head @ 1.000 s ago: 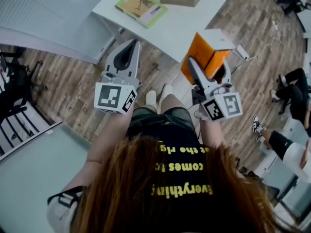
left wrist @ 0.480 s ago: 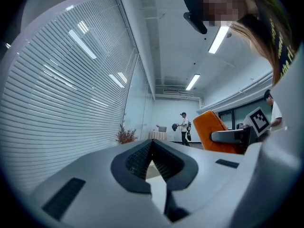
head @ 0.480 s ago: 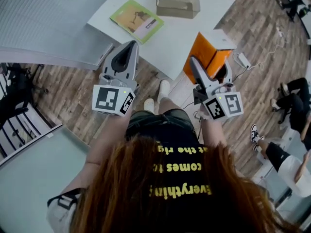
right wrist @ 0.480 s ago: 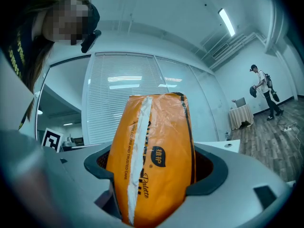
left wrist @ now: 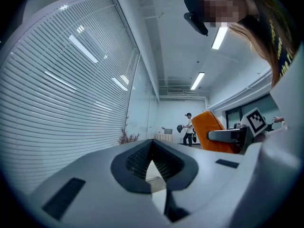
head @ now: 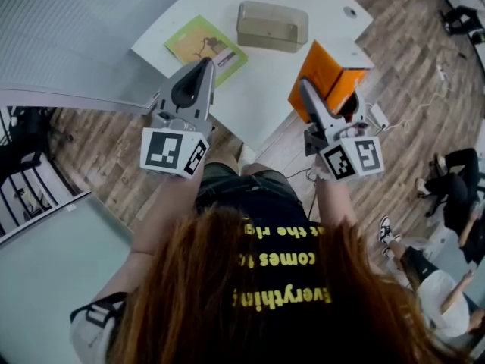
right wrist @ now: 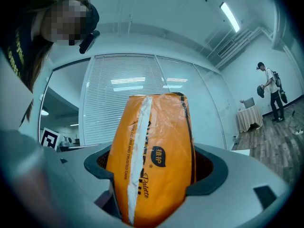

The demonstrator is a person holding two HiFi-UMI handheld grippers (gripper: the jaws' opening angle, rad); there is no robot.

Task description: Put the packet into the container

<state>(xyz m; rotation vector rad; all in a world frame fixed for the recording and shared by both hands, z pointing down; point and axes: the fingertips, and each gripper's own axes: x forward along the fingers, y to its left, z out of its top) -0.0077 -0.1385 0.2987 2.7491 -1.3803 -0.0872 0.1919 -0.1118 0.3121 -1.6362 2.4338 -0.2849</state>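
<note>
Head view: a tan container (head: 273, 26) and a green booklet (head: 206, 49) lie on the white table (head: 258, 97). The right gripper (head: 303, 89) holds the orange packet (head: 324, 70) by the table's edge, apart from the container.

Left gripper view: the left gripper (left wrist: 152, 148) is closed with nothing in it.

Right gripper view: the jaws squeeze the packet. Its bottom is hidden.

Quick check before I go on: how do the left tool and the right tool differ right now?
The left tool has its jaws together on nothing; the right tool is clamped on the orange packet. In the head view, the left tool's tip lies by the green booklet, and the right tool's tip lies at the right edge of the white table. Both point toward that table, where the container sits.
</note>
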